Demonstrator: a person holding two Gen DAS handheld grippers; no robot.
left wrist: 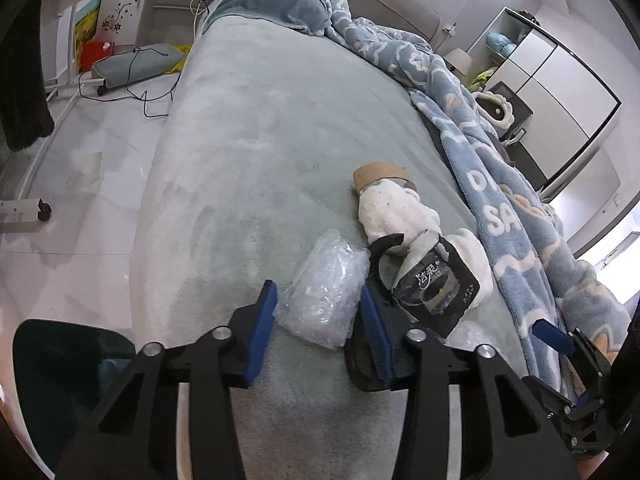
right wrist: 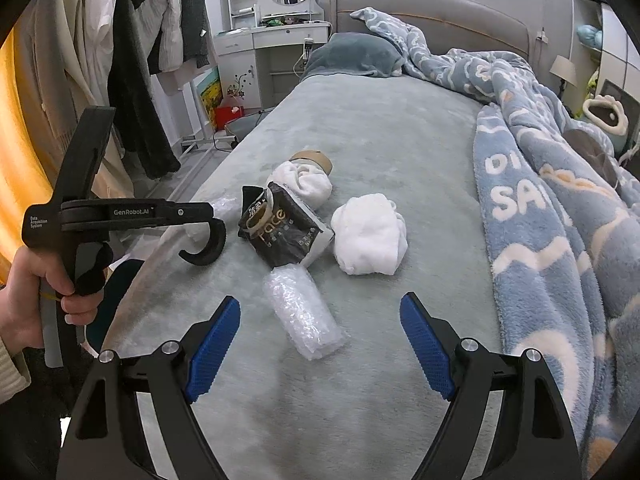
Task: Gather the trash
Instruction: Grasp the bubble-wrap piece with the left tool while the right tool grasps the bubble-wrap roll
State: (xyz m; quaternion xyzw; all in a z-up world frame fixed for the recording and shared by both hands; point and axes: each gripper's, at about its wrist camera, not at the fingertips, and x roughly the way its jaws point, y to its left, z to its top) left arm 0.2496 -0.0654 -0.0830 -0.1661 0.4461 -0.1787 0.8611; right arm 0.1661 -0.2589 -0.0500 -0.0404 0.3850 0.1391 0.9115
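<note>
Trash lies on the grey-green bed: a clear bubble-wrap bag, a black tissue wrapper, crumpled white tissue and a brown cardboard roll. My left gripper is open, its blue pads on either side of the bubble-wrap bag. In the right wrist view my right gripper is open above a second bubble-wrap roll. Beyond lie the black wrapper, a white tissue wad, more tissue and the cardboard roll. The left gripper body shows at left.
A blue patterned blanket is bunched along the bed's right side. A grey pillow lies at the headboard. A dark bin sits at the bed's left edge. Clothes hang on a rack; the floor has cables.
</note>
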